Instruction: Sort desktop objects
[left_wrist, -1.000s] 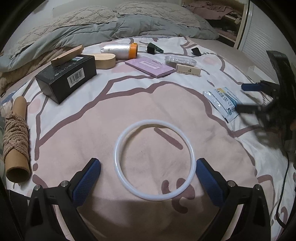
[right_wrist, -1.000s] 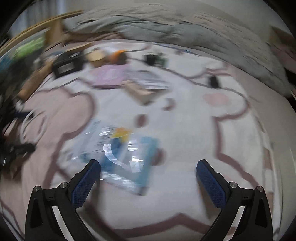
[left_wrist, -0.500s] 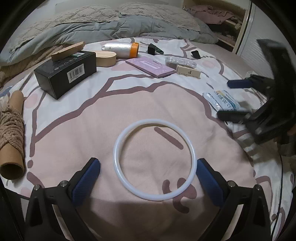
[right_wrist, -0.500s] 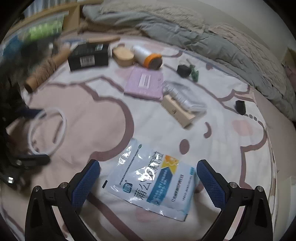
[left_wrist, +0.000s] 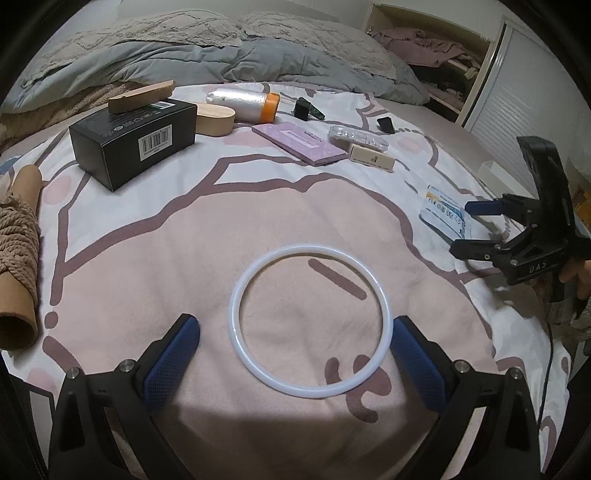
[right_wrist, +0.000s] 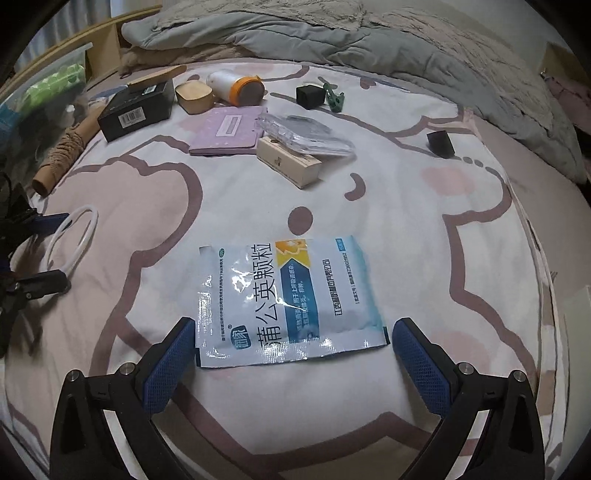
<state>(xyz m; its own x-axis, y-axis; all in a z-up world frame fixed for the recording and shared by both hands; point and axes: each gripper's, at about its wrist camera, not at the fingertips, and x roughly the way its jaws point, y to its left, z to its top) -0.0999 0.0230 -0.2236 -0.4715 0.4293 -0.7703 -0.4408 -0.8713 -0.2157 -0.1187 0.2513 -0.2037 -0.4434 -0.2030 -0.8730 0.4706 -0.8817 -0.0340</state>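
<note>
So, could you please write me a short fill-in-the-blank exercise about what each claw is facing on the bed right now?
1. The left claw is open around a white ____.
2. The blue-and-white sachet lies flat in front of the ____ claw.
3. A wooden stick rests on top of the ____ box.
4. The silver bottle has an ____ cap.

Missing words: ring; right; black; orange
</note>
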